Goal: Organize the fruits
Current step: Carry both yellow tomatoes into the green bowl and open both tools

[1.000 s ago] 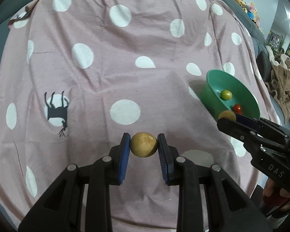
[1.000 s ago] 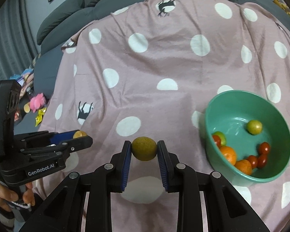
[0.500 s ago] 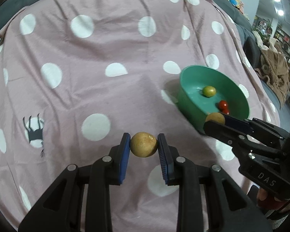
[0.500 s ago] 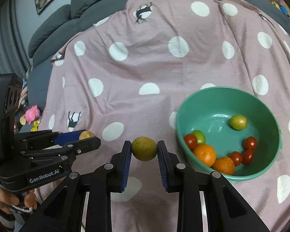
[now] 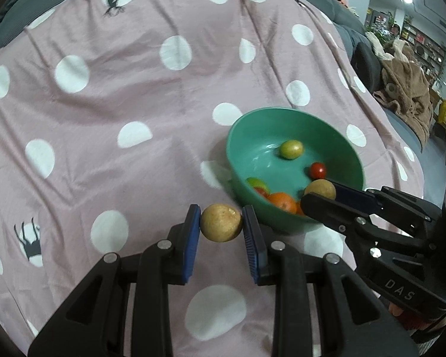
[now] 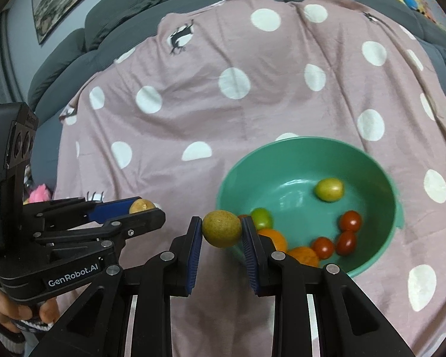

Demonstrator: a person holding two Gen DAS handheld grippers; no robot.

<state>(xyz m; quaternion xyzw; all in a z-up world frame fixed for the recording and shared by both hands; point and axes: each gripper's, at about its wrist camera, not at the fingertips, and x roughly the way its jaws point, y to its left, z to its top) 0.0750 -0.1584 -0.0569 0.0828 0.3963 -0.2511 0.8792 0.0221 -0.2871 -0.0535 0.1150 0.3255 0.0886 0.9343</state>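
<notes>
My left gripper [image 5: 221, 227] is shut on a round tan fruit [image 5: 221, 222], held above the cloth just left of the green bowl [image 5: 339, 136]. My right gripper [image 6: 222, 232] is shut on a yellow-green fruit [image 6: 222, 228] at the bowl's [image 6: 389, 178] near-left rim. In the left wrist view the right gripper [image 5: 321, 192] reaches over the bowl's near edge. In the right wrist view the left gripper [image 6: 144, 206] sits at the left. The bowl holds a yellow-green fruit [image 6: 329, 189], oranges [image 6: 272, 236], red tomatoes [image 6: 350, 220] and a green fruit [image 6: 261, 217].
A pink cloth with white dots [image 5: 119, 95] covers the surface and drapes over a grey sofa [image 6: 104, 20]. A brown blanket [image 5: 407, 89] lies at the far right. Toys [image 6: 40, 193] lie on the floor at the left.
Both grippers, each holding its fruit, have moved toward the bowl. The bowl now sits closer to both, and the right fruit is at its rim.
</notes>
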